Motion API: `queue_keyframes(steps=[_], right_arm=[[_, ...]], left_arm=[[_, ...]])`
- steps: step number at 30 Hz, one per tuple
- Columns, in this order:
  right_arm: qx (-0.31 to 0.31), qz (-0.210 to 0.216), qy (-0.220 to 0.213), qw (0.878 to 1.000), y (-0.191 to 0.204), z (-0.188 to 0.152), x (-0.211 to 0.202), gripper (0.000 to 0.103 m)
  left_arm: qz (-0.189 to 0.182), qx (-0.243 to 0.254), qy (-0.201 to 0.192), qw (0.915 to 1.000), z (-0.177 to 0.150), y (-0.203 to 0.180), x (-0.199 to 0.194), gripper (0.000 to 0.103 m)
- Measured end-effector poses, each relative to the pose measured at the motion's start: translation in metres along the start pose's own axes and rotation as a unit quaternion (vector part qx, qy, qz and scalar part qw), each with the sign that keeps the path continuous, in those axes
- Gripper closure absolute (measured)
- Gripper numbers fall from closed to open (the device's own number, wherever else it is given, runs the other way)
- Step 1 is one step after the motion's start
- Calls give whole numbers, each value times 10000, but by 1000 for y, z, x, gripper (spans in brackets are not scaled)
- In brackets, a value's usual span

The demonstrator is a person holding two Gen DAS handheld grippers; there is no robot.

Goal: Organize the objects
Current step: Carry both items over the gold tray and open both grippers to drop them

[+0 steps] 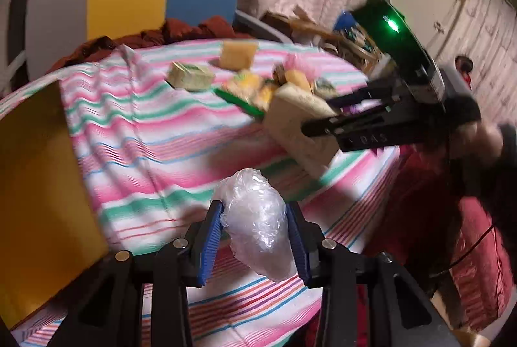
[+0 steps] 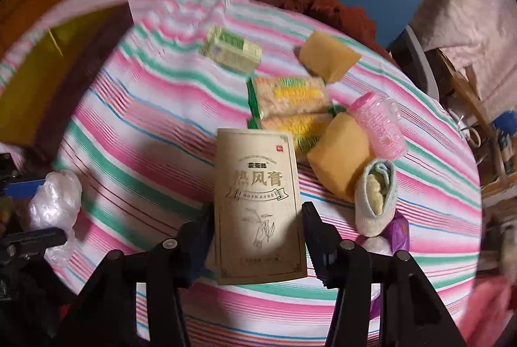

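Right wrist: beige box (image 2: 260,211) between gripper (image 2: 258,217) fingers

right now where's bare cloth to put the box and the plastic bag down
Free: the striped cloth between the yellow bin and the green box, left of the tan box. Crowded: the right side, with snack packs, sponges, pink bottle and rolled sock.

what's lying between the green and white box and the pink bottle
In the right wrist view, a snack packet and a yellow sponge lie between the green and white box and the pink bottle.
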State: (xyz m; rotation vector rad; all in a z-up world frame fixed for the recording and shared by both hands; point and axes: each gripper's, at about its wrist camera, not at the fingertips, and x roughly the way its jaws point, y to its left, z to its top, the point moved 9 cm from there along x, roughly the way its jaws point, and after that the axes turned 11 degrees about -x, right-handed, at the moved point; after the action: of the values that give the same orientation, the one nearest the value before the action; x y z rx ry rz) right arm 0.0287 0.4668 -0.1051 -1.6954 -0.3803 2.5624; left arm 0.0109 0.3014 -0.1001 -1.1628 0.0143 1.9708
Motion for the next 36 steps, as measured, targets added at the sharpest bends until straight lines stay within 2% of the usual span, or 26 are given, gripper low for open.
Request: queue_keyframes(steps=[3, 7, 12, 15, 21, 24, 27, 29, 32, 36], right_arm=[[237, 145, -341, 9990, 10, 13, -15, 50], [416, 448, -774, 9951, 35, 45, -37, 50], [330, 1111, -1272, 9851, 94, 104, -60, 50], [130, 1450, -1340, 9802, 141, 141, -61, 50], [-69, 1944, -1017, 9756, 238, 212, -29, 50], [159, 2236, -891, 9705, 274, 248, -12, 50], [333, 2451, -933, 9644, 304, 282, -6, 47], [418, 2563, -973, 9608, 318, 296, -6, 33], [340, 2555, -1045, 9606, 331, 302, -10, 30], [348, 2628, -1114, 9578, 334, 287, -19, 28]], left_arm=[[36, -236, -296, 9993, 11, 15, -25, 64], [358, -604, -675, 9952, 24, 51, -60, 63], [1123, -1071, -1018, 9826, 32, 125, -99, 63], [1554, -1385, -1100, 9719, 28, 170, -118, 63], [2321, -1863, -1020, 9492, 2, 247, -142, 49], [2456, -2081, -1149, 9398, -7, 265, -156, 36], [2430, -2273, -1287, 9342, -13, 276, -172, 34], [2412, -2390, -1351, 9308, -17, 280, -179, 34], [2395, -2545, -1477, 9252, -24, 286, -192, 34], [2417, -2620, -1597, 9206, -30, 287, -206, 35]])
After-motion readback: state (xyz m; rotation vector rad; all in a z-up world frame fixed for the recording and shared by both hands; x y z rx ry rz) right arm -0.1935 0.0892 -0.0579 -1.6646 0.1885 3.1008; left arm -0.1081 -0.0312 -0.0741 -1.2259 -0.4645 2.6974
